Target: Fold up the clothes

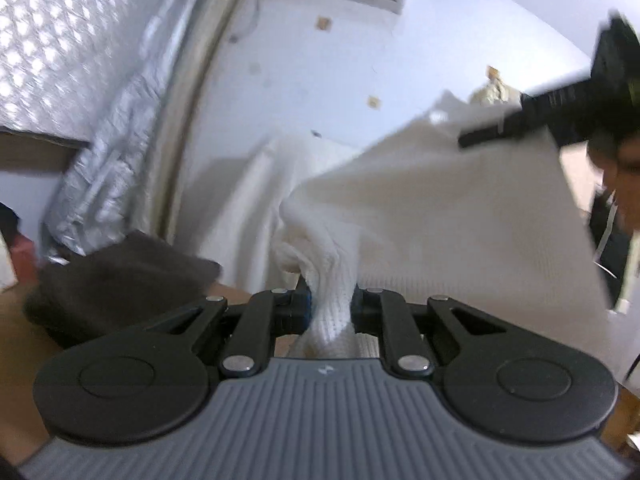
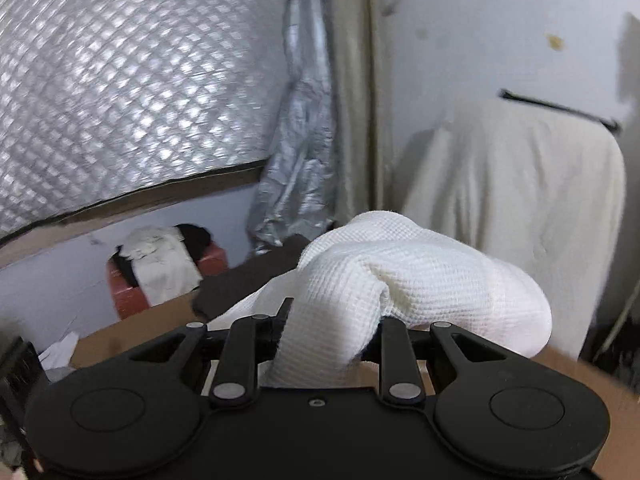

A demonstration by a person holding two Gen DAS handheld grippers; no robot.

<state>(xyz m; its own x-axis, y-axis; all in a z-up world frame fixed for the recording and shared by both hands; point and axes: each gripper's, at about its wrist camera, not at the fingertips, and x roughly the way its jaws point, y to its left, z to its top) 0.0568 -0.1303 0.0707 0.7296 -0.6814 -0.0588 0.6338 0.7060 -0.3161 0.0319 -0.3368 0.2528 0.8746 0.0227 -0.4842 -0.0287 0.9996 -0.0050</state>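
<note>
A white waffle-knit garment (image 1: 440,216) hangs stretched in the air between both grippers. My left gripper (image 1: 330,304) is shut on a bunched corner of it. In the left wrist view the right gripper (image 1: 520,124) shows at the upper right, holding the garment's far top edge. In the right wrist view my right gripper (image 2: 332,332) is shut on a bunched fold of the same white garment (image 2: 400,276), which drapes over its fingers and hides the tips.
A dark brown folded cloth (image 1: 120,280) lies on the brown table (image 2: 132,332). A red bin (image 2: 132,292) with white and black clothes stands behind. A cream cloth (image 2: 520,208) hangs on a rack at right. Silver curtain (image 2: 296,140) and wall lie behind.
</note>
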